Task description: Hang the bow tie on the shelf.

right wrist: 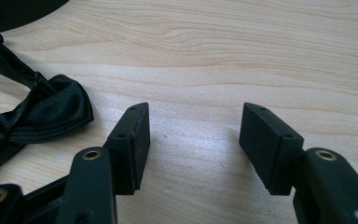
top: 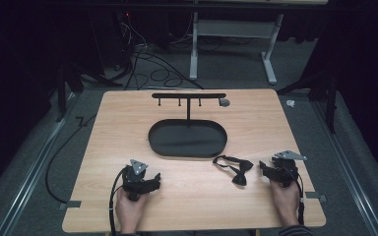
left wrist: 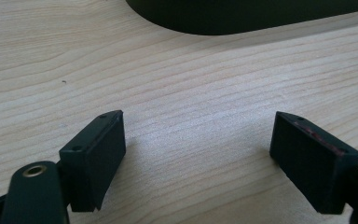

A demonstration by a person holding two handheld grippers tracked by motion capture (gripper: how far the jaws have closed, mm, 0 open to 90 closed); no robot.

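Bow tie [top: 238,169], black satin, lies flat on the table [top: 187,194] just off the 5 o'clock edge of the oval tray [top: 187,139]. Its strap loops away toward 10 o'clock from the knot and nearly reaches the tray rim. In the right gripper view the tie [right wrist: 42,114] sits at 9 to 10 o'clock of the jaws, apart from them, with the strap running off the top left corner.

Handling, as a judgement: light, soft, limp. Glossy fabric, likely slippery between hard pads. Not fragile, though the wings will crush and the strap will dangle and swing once lifted. Best hold looks to be the centre knot, the thickest and firmest part. A wing would fold and slip. The strap is thin and lies flat on the wood, so harder to get under.

Right gripper [top: 267,169], at 3 o'clock of the tie and near it, stands wide open, jaws empty, bare wood between them [right wrist: 193,149]. A hand holds it from below.

Left gripper [top: 153,182] is well apart, at 9 o'clock of the tie, low on the table. Also wide open and holding nothing [left wrist: 198,154], with the tray wall ahead at 12 o'clock.

Rack [top: 189,96], a T-shaped stand with small pegs under its bar, rises from the tray's far side at 12 o'clock. Pegs bare.
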